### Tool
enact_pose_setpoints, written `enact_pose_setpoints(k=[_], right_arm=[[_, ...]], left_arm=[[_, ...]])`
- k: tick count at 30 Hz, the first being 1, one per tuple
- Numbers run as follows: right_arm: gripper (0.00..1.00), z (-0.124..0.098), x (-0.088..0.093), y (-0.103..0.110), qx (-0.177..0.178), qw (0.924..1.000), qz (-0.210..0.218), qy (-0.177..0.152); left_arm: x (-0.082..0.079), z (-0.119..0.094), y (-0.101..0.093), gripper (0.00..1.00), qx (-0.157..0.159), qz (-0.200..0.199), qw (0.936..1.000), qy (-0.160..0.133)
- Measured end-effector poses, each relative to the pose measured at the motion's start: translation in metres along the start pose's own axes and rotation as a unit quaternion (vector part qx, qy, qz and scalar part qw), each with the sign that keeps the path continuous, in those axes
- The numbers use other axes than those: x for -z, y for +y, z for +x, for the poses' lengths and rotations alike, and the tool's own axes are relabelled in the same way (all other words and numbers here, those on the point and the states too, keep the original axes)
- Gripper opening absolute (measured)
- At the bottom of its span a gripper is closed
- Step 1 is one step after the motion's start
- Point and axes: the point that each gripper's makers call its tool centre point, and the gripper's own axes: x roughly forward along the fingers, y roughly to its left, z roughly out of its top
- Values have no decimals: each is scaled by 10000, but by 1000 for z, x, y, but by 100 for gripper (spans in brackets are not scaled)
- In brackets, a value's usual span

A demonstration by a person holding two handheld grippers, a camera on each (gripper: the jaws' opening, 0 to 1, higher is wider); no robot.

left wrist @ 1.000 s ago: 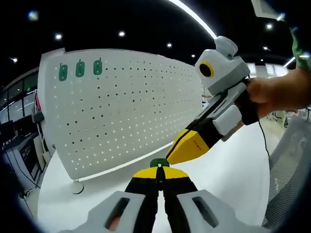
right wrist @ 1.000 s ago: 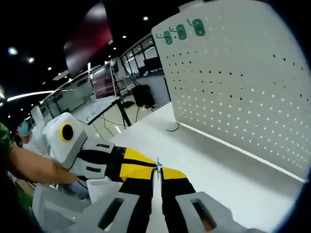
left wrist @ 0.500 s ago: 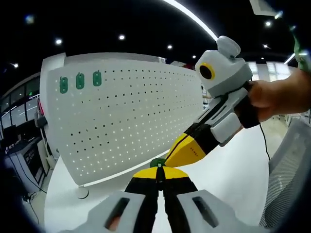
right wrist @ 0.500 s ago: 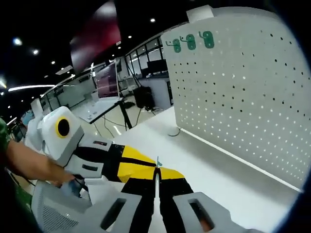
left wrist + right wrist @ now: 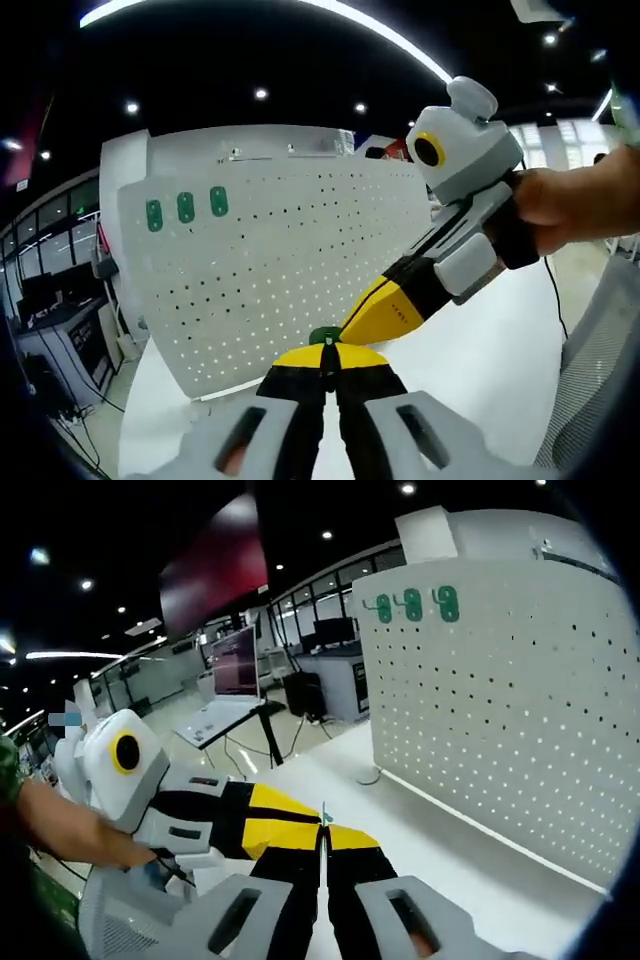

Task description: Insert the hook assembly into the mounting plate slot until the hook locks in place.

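While the small green hook (image 5: 324,335) is pinched at the tip of the left claw (image 5: 327,352), the right claw (image 5: 324,825) meets it from the other side, its jaws pressed together on a thin sliver that I take to be part of the same hook, though it is too small to be sure. Both claws hang in the air over the white desk (image 5: 480,360), tips touching, well apart from the white pegboard (image 5: 300,250) that stands upright on it.

Near the board's top corner sit three green hooks (image 5: 185,207) in a row, already seated in their holes. In the right gripper view the same three (image 5: 412,604) show at the upper edge of the board (image 5: 500,710).

As I judge it, the carry is the step in hand: the hook is held but not yet at the board. The next move calls for bringing it up to a free hole beside the seated row, squaring it to the face, then pressing until it catches.

No readable writing or brand shows; faint marks on the right claw's yellow tip are too small to make out.
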Motion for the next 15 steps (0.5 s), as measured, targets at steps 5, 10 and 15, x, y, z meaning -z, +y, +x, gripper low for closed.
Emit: enact_pose_setpoints(k=[5,10,15], right_arm=[[0,-4,-10,6,-27,9999,-111,-63],[0,-11,-21,12,-57,9995,-262,-147],[0,-16,-35,15,-81,9989,-328,-322]], left_arm=[[-11,-6,2,3,-125,94,9998,-97],[-23,-10,4,3,-238,145,9994,-225],[-35,-13,7,5,-325,199,9989,-275]])
